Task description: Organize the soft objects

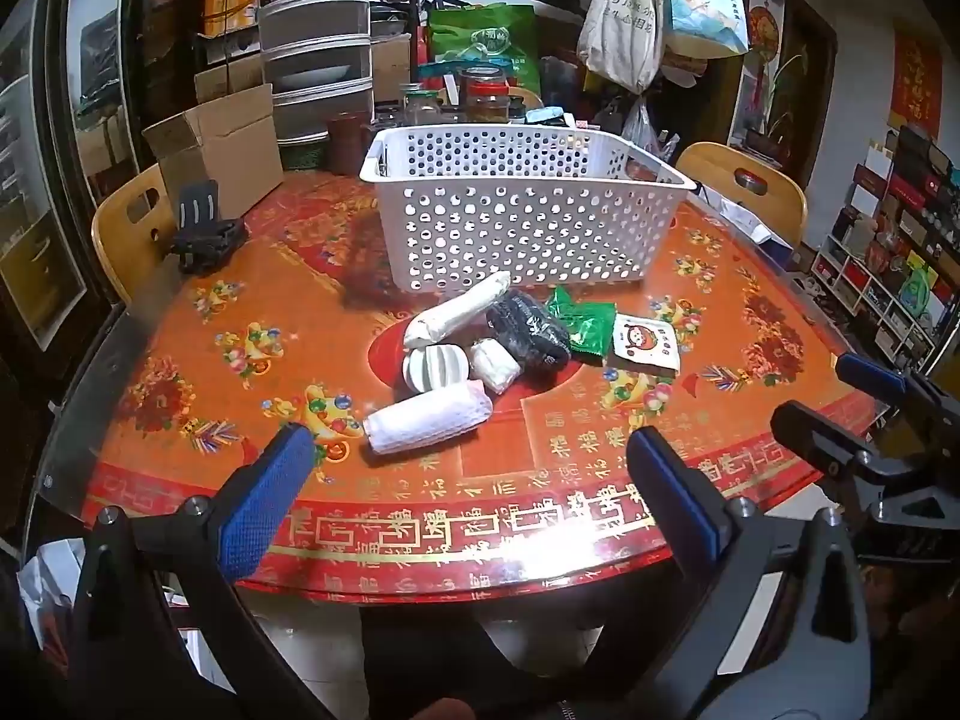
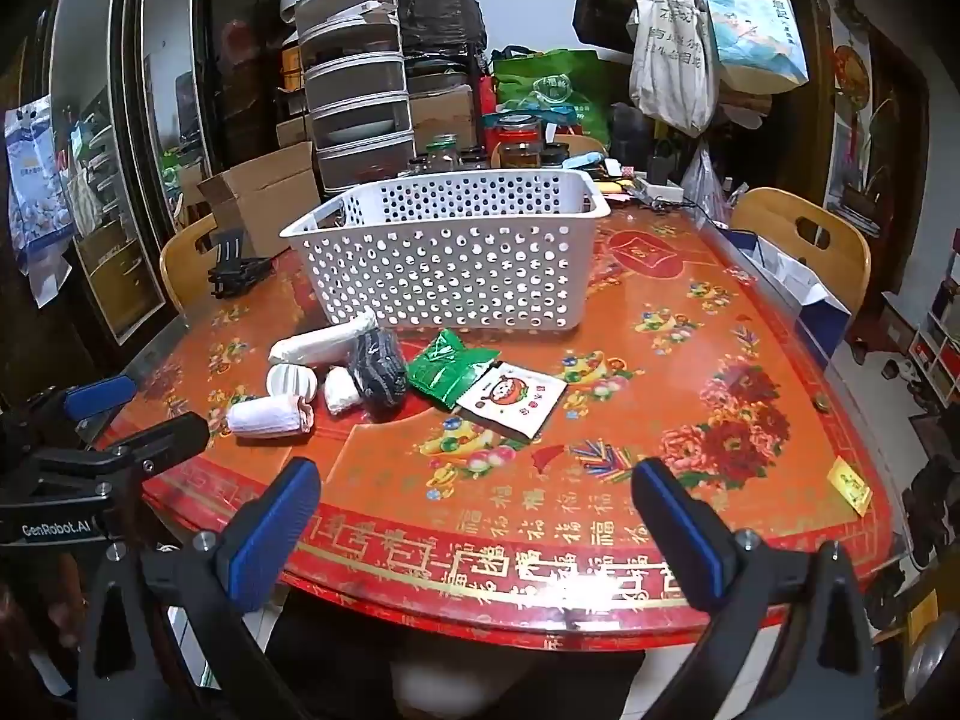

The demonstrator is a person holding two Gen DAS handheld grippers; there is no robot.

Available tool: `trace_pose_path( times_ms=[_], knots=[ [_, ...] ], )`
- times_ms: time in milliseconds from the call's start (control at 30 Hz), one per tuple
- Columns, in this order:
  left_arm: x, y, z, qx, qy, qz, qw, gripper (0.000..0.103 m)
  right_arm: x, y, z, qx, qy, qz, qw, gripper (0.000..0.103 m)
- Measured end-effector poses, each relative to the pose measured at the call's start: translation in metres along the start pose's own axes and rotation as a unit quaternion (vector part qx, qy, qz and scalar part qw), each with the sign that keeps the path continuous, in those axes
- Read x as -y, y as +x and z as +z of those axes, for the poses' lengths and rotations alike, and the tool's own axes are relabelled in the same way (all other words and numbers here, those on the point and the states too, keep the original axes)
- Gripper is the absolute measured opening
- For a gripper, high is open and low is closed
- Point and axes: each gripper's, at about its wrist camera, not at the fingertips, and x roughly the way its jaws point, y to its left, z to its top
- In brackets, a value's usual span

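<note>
Grippers are hanging spread and empty over the table's near edge: left gripper (image 1: 468, 480), right gripper (image 2: 474, 516). Soft objects (image 1: 480, 348) are lying clustered at twelve o'clock, just before the white basket (image 1: 516, 210), likely their destination.
</note>
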Motion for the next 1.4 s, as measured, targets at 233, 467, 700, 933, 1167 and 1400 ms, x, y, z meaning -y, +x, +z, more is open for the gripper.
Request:
trace_pose_path(
  times_ms=[233, 467, 700, 933, 1167, 1400],
  knots=[
    [0.0, -0.001, 0.001, 0.0, 0.0, -0.001, 1.0, 0.103, 0.001, -0.002, 0.0, -0.001, 0.001, 0.001, 1.0, 0.103],
    [-0.001, -0.005, 0.002, 0.004, 0.0, -0.002, 1.0, 0.103, 0.001, 0.0, 0.001, -0.003, 0.001, 0.0, 1.0, 0.103],
    [0.0, -0.006, 0.002, 0.004, 0.0, -0.002, 1.0, 0.103, 0.002, 0.0, 0.001, -0.003, 0.001, 0.0, 1.0, 0.103],
    [0.0, -0.009, 0.003, 0.006, 0.0, -0.002, 1.0, 0.103, 0.0, 0.0, -0.001, -0.004, 0.0, -0.001, 1.0, 0.103],
    [-0.001, -0.009, 0.003, 0.006, 0.0, -0.002, 1.0, 0.103, 0.0, 0.0, 0.0, -0.004, -0.001, 0.0, 1.0, 0.103],
    [-0.001, -0.011, 0.004, 0.006, -0.001, -0.003, 1.0, 0.103, -0.001, 0.0, -0.001, -0.004, -0.001, 0.0, 1.0, 0.103]
  ],
)
